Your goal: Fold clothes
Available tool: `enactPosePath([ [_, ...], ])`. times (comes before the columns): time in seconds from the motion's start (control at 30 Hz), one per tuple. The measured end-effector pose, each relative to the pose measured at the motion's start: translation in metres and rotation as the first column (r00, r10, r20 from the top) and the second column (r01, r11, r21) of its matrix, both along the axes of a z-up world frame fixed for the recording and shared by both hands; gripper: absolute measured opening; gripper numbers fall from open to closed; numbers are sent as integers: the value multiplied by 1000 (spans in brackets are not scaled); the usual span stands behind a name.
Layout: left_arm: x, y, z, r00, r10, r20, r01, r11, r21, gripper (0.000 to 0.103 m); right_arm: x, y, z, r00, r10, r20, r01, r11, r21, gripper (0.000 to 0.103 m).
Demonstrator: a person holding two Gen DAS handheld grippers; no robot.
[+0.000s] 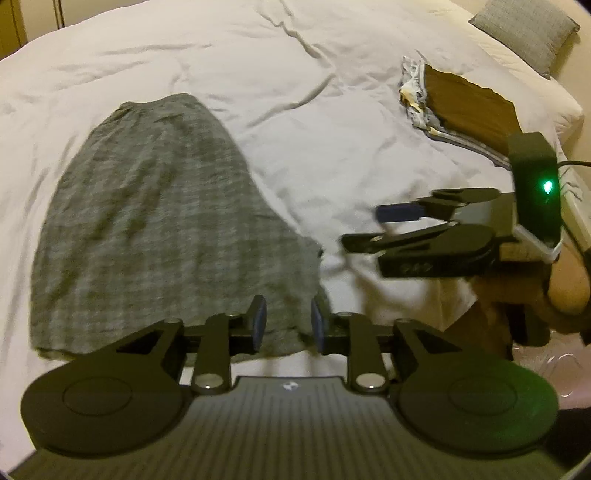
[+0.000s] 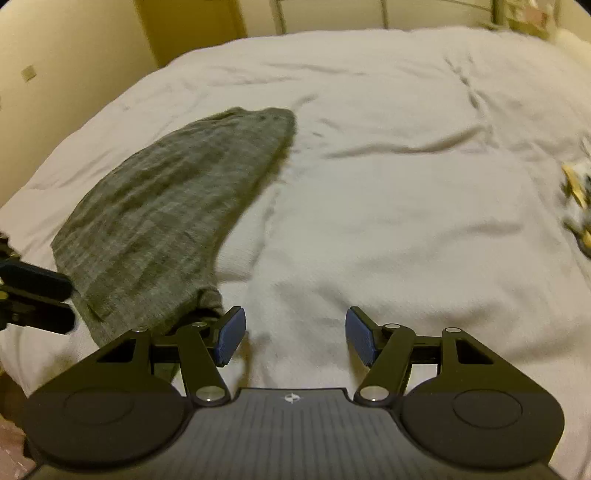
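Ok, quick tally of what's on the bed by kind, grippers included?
Loose garments: 1, the grey skirt
Folded stacks: 1, brown-topped stack
Pillows: 1, grey pillow
Grippers: 2, left gripper and right gripper, both open
Total: 5

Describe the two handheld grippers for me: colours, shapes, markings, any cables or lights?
Both match: the left gripper and right gripper have matte black linkage arms with silver pivot pins, round black discs either side, a ribbed grey body with a small white logo, and blue pads on the fingers. Seen from the left wrist view, the right gripper carries a black module with a green light and a black cable.
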State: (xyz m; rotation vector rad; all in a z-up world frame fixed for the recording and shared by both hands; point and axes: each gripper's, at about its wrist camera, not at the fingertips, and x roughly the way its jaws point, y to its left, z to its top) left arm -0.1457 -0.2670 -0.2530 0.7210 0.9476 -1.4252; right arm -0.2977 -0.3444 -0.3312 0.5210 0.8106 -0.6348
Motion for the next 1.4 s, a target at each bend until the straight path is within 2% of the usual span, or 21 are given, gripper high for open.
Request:
enactPosePath([
  [0.13,26,20,-4,998,36,58,-38,999,27,28,1,17,17,995,96,-7,-96,994,-46,63],
  [0.2,40,29,-9,993,37,116,-42,998,41,30,12,34,24,977,213,-17,-213,972,-94,63],
  [0.3,58,40,-19,975,10,224,-24,998,59,33,34,62,29,918,394,-48,-397,904,-157,63],
  [0.37,69,47,-26,955,-14,298,-7,998,70,37,51,82,29,859,503,-98,-512,835,-201,63],
  [0.4,72,49,-30,936,-45,349,21,997,73,39,59,90,27,830,540,-141,-558,798,-228,63],
  [0.47,74,54,-39,879,-129,459,100,991,88,41,73,108,21,767,596,-239,-642,715,-277,65],
  [0.53,73,60,-50,807,-239,540,211,971,114,41,83,122,12,703,622,-345,-711,633,-308,65],
  [0.67,71,73,-76,630,-422,652,416,892,175,46,91,136,-8,604,620,-500,-794,517,-319,66],
  [0.7,70,76,-82,586,-447,675,454,872,183,51,91,139,-14,579,616,-535,-813,489,-317,71],
  [0.77,69,84,-95,496,-481,723,520,831,195,62,90,144,-25,530,605,-594,-846,431,-314,72],
  [0.8,69,87,-101,454,-490,745,547,813,201,67,91,144,-29,515,601,-611,-855,410,-318,73],
  [0.87,69,88,-108,393,-505,768,583,783,217,68,94,142,-35,489,591,-641,-871,370,-324,73],
  [1.0,70,87,-120,301,-513,804,619,746,245,71,105,131,-39,516,521,-680,-855,360,-373,70],
  [1.1,66,85,-130,211,-507,835,649,712,268,71,110,127,-42,507,497,-704,-860,340,-379,61],
  [1.17,66,83,-133,169,-491,855,656,703,273,71,111,126,-45,489,497,-717,-872,312,-378,57],
  [1.2,67,81,-135,155,-481,863,656,703,274,71,111,126,-46,481,498,-722,-876,301,-377,52],
  [1.27,71,76,-136,144,-465,873,649,711,272,68,111,126,-45,471,499,-727,-882,286,-374,44],
  [1.3,73,73,-135,150,-465,872,640,718,273,58,111,124,-44,476,498,-725,-879,294,-375,40],
  [1.33,75,69,-135,159,-469,869,628,727,277,37,112,122,-42,482,496,-722,-875,304,-376,34],
  [1.37,78,64,-134,173,-475,863,618,735,281,27,112,120,-41,489,494,-719,-871,315,-376,29],
  [1.4,80,58,-133,189,-483,855,608,742,284,13,112,117,-39,496,492,-715,-867,330,-374,19],
])
